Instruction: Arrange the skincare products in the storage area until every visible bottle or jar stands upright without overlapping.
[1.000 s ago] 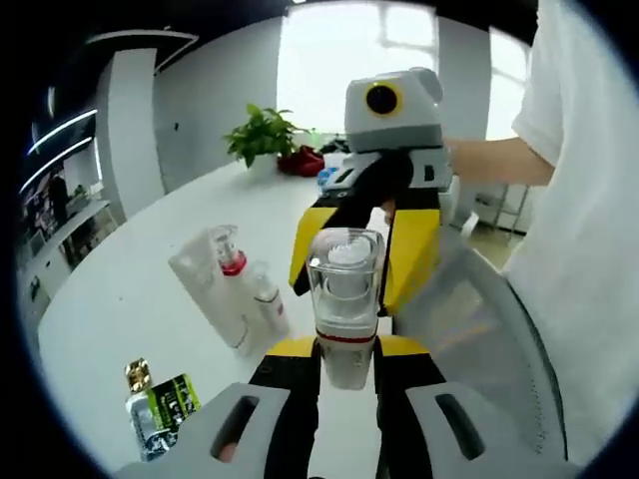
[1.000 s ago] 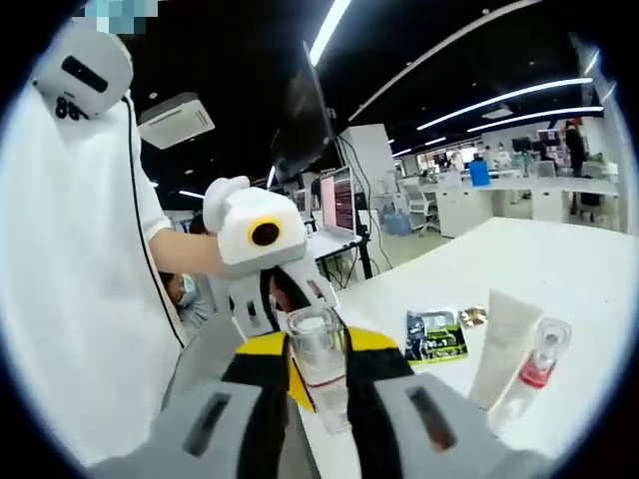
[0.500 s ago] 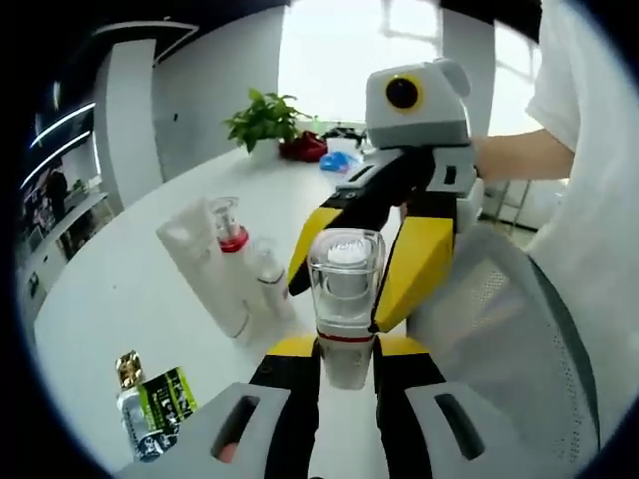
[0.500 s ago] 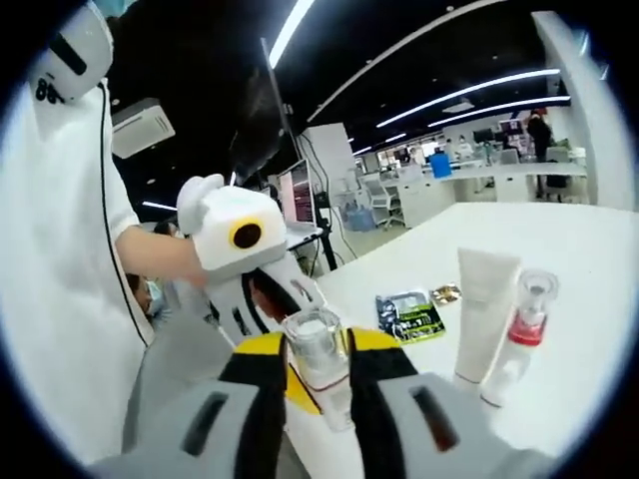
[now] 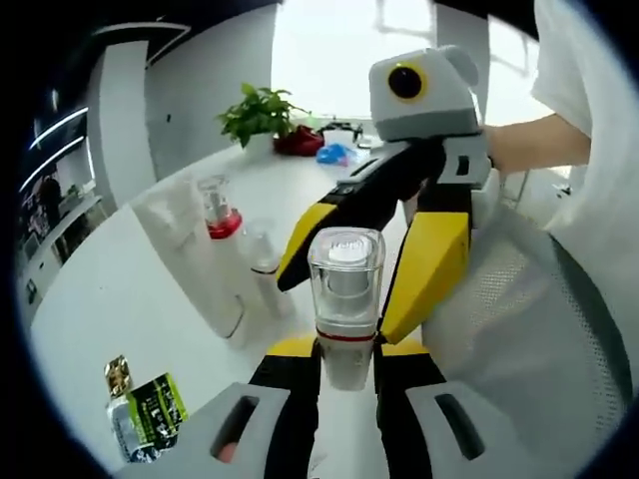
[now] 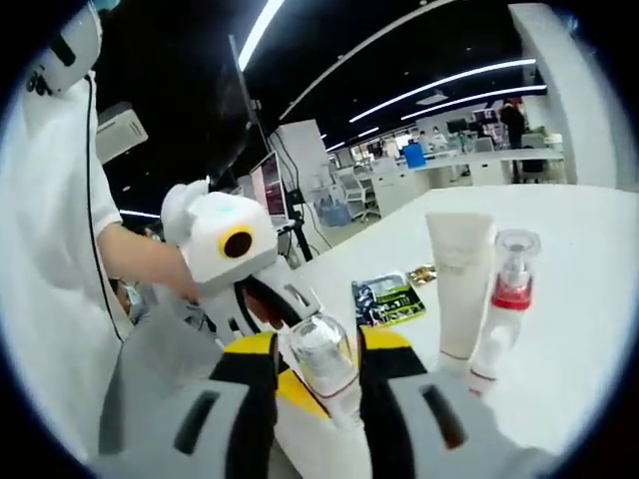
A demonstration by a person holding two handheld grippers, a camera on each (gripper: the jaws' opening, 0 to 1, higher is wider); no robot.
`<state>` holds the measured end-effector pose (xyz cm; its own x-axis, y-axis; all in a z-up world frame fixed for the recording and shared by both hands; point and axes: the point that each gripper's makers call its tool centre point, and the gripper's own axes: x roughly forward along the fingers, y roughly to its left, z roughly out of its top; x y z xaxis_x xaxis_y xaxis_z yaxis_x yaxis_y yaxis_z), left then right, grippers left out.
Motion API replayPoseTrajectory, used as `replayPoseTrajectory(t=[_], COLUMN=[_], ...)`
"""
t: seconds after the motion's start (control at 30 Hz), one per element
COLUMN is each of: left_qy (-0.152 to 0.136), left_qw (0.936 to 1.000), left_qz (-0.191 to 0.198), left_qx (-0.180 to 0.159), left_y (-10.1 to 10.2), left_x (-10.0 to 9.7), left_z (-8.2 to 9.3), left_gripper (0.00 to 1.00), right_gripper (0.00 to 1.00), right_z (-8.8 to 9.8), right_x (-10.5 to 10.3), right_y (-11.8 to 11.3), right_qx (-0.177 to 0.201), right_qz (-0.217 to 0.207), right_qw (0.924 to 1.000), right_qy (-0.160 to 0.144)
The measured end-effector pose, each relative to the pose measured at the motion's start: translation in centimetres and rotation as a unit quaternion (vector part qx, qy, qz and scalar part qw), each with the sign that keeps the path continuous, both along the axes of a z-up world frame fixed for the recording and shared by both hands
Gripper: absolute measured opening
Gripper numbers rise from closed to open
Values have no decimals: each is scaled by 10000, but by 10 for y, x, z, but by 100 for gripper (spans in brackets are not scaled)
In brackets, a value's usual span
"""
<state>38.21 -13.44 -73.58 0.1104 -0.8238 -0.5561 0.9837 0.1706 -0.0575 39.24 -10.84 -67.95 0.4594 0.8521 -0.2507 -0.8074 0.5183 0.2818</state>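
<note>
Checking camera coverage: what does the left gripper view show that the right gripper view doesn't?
Left gripper view: a potted plant at the table's far end. Right gripper view: office desks and ceiling light strips. Both: the clear-capped bottle gripped between both grippers' jaws, the white tube, the red-collared pump bottle, the green sachet.

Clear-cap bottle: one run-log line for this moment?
left claw: shut on clear-cap bottle | right claw: shut on clear-cap bottle | white tube, red-collar pump bottle: upright on table | sachet: flat
</note>
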Motion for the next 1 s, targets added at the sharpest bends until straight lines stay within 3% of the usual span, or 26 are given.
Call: replayPoseTrajectory(t=[0.33, 0.7, 1.0], left_qy=[0, -124, -55], left_qw=[9999, 9999, 9996], left_qz=[134, 37, 116], left_qx=[-48, -82, -266], left_y=[-2, -6, -6], left_x=[12, 17, 17], left_z=[-23, -36, -40], left_gripper=[17, 17, 17], right_gripper=[41, 47, 50], right_z=[-14, -23, -28], right_x=[2, 4, 6], right_y=[-13, -29, -41], right_qx=[-171, -244, -299], right_qz=[-264, -588, -772], right_qw=[9994, 9977, 9962], right_qy=[115, 217, 282])
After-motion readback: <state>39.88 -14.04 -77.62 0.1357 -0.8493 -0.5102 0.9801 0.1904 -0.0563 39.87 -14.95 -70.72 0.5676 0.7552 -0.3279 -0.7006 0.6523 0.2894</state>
